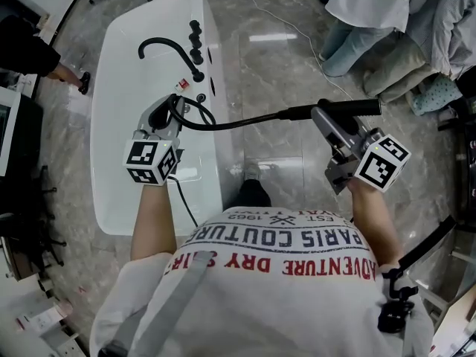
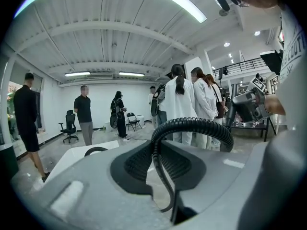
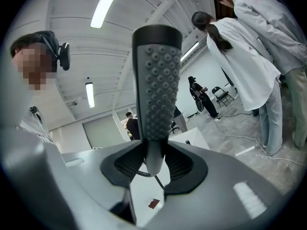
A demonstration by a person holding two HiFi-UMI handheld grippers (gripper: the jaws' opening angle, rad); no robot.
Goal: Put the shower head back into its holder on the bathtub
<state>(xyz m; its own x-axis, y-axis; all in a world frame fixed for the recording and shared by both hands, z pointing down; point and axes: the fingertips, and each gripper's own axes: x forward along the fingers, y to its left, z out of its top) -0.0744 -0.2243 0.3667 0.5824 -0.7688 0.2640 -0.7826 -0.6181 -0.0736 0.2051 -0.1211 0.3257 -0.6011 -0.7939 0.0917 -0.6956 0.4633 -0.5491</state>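
While the head view is showing the left gripper (image 1: 167,111) clamping the black hose (image 1: 238,123) above the rim of the white bathtub (image 1: 119,58), near its curved faucet (image 1: 160,45), the right gripper (image 1: 323,119) is holding the black shower head (image 1: 349,108) out over the stone floor (image 1: 282,58), well apart from the tub. Seen in the left gripper view, the jaws are pinching the ribbed hose, which is arching up and rightward. Seen in the right gripper view, the jaws are gripping the shower head's neck, its nubbed face standing upright.
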